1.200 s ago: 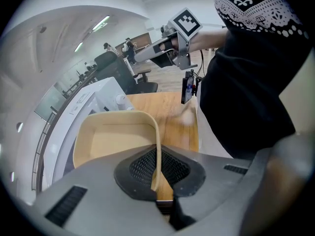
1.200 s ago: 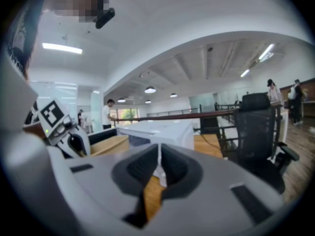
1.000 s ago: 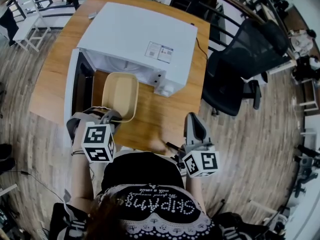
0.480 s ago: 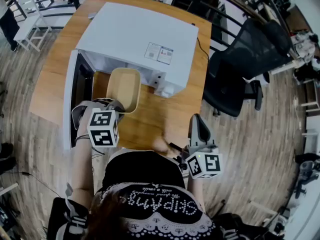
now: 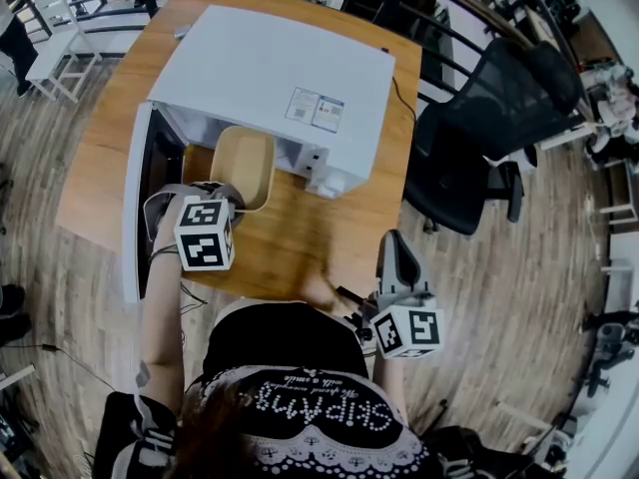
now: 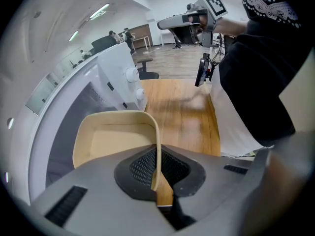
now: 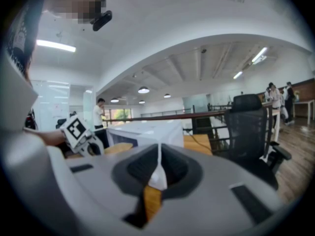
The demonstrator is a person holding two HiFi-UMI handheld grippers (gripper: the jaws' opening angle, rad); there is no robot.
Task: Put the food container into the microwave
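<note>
Beige container (image 5: 243, 166) at open mouth of white microwave (image 5: 270, 73), its 6 o'clock side, wooden table (image 5: 300, 242) beneath. Left gripper (image 5: 224, 198) clamped on container's near rim. Door (image 5: 133, 208) open at 9 o'clock. Right gripper (image 5: 391, 245) at 4 o'clock, jaws together, empty.

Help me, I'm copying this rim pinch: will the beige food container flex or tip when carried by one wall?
Probably light: the left gripper holds the empty-looking food container by one thin wall alone. That wall shows no bend, so likely fairly stiff. The edge pinch might let it sag.
</note>
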